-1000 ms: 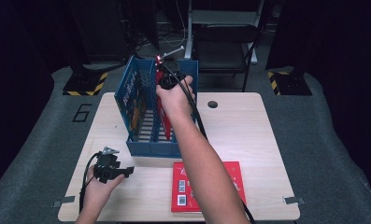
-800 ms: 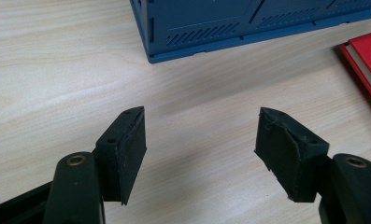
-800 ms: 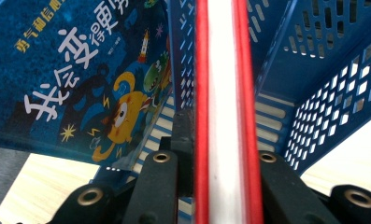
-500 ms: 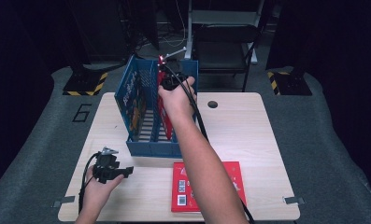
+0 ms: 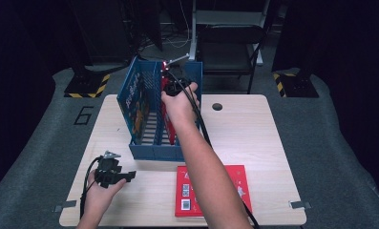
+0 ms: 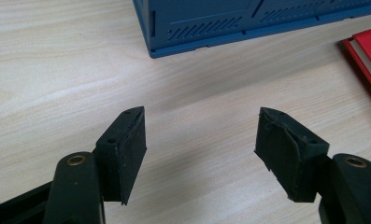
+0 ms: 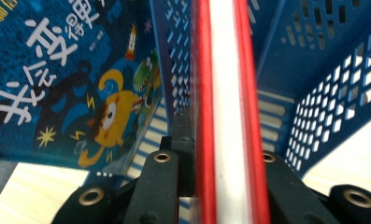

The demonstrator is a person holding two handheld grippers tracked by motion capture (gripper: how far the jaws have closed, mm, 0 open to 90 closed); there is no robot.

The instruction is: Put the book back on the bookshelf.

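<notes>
While the left gripper (image 6: 199,158) rests spread and empty on the table (image 5: 254,138), the right gripper (image 5: 173,89), pinching a red book (image 7: 225,112), has sunk slightly lower into the blue rack (image 5: 151,148). Slotting nearly done; second red book (image 5: 232,183) waits flat.

My high view looks forward and down on the pale wooden counter (image 5: 254,138) from my side. My left tool (image 6: 202,154) camera sits low and close, facing along its jaws; ahead lies the blue perforated plastic file rack (image 6: 248,21), shared with the high view (image 5: 144,148). My right tool (image 7: 220,186) camera peers into that rack at very close range.
</notes>
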